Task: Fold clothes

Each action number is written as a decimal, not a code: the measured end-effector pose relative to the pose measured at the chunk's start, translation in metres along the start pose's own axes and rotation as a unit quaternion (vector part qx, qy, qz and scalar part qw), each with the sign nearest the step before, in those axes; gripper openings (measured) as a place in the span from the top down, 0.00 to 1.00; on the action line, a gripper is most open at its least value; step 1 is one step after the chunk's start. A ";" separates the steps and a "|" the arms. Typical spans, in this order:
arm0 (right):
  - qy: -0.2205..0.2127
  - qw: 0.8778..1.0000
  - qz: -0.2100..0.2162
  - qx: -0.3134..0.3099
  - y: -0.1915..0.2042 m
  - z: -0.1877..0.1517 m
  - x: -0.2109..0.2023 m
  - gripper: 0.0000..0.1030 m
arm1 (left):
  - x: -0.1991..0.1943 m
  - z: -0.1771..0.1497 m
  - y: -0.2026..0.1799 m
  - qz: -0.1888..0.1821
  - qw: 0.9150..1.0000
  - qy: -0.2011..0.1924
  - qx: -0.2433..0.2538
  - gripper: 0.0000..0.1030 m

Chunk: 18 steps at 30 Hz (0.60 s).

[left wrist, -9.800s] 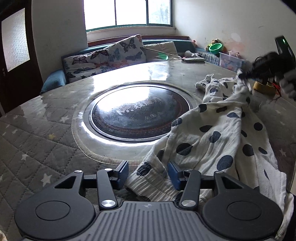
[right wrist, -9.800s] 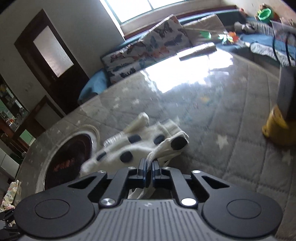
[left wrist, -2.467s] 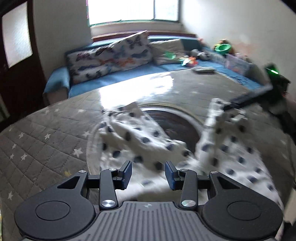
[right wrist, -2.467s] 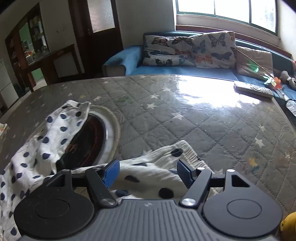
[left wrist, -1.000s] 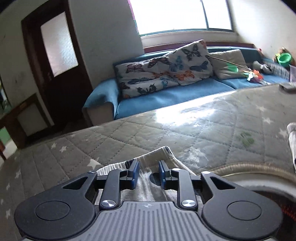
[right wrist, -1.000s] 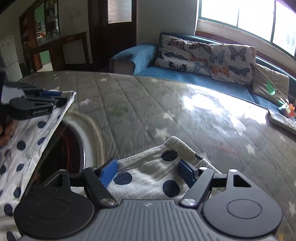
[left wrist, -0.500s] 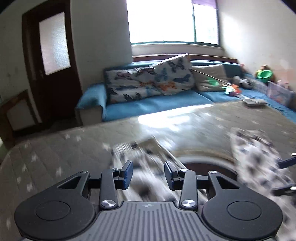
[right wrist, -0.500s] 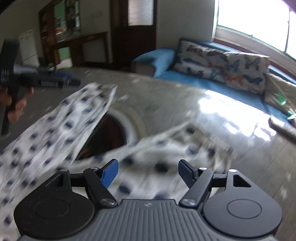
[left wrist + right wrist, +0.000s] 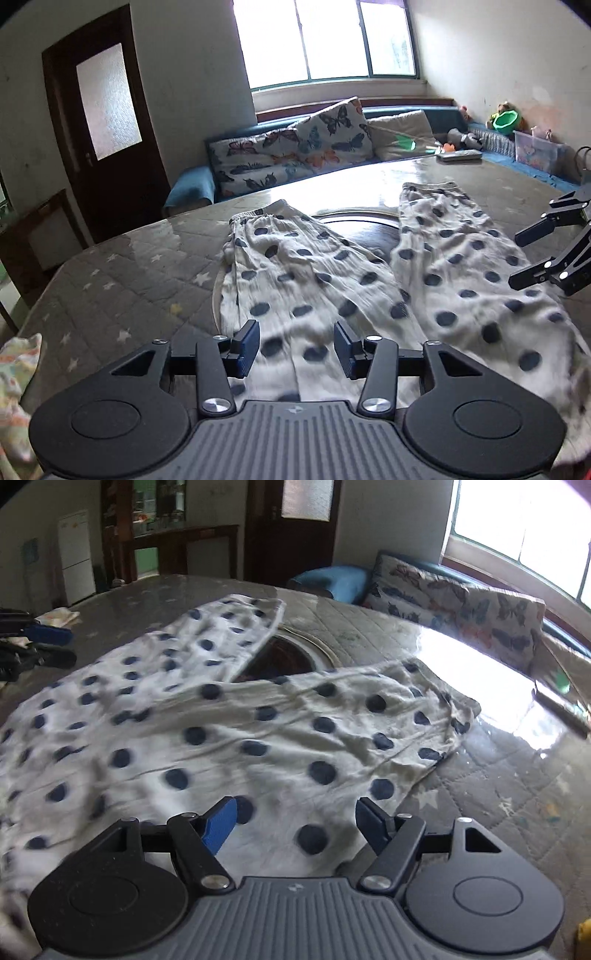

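One pair of polka-dot trousers, spread flat and ready to fold

The white cotton trousers with navy dots lie legs apart on the grey quilted desk; thin, floppy fabric, so I'd pinch the cuffs or waistband. Left gripper and right gripper hover with fingers wide, holding nothing

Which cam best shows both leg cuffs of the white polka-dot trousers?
Left wrist: the white navy-dotted cotton trousers lie with both gathered cuffs visible, side by side. Right wrist shows one cuff clearly, the other edge-on and blurred.
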State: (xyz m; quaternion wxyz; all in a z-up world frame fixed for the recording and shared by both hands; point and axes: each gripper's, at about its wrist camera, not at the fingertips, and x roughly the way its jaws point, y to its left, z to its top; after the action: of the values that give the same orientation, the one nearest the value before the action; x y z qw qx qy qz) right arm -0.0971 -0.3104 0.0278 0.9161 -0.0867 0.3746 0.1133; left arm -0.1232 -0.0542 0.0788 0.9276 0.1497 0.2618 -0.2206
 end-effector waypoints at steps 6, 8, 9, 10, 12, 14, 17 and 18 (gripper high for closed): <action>-0.018 0.998 0.060 -0.018 0.044 -0.010 -0.027 0.25 | -0.014 -0.027 -0.006 0.000 1.000 0.001 -0.005 0.54; -0.015 0.997 0.068 -0.030 0.059 -0.019 -0.027 0.25 | -0.017 -0.036 -0.009 0.012 1.000 0.004 0.011 0.54; -0.011 0.997 0.067 -0.039 0.066 -0.026 -0.027 0.25 | -0.018 -0.041 -0.011 0.018 1.000 0.005 0.019 0.54; -0.007 0.997 0.065 -0.046 0.070 -0.032 -0.028 0.25 | -0.019 -0.045 -0.011 0.021 0.999 0.008 0.022 0.54; -0.002 0.997 0.057 -0.054 0.074 -0.043 -0.029 0.24 | -0.021 -0.053 -0.010 0.027 0.999 0.015 0.028 0.54; -0.004 0.997 0.050 -0.055 0.074 -0.049 -0.034 0.24 | -0.024 -0.061 -0.009 0.032 0.999 0.019 0.028 0.54; -0.014 0.998 0.042 -0.049 0.072 -0.051 -0.046 0.24 | -0.034 -0.061 -0.008 0.030 0.999 0.008 0.013 0.54; -0.017 0.998 0.042 -0.048 0.073 -0.050 -0.049 0.24 | -0.037 -0.060 -0.009 0.028 1.000 0.002 0.009 0.54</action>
State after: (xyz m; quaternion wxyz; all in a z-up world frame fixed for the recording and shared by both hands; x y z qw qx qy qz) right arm -0.1840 -0.2598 0.0213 0.9117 -0.1125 0.3564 0.1706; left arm -0.1814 -0.0259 0.0486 0.9312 0.1661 0.2578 -0.1969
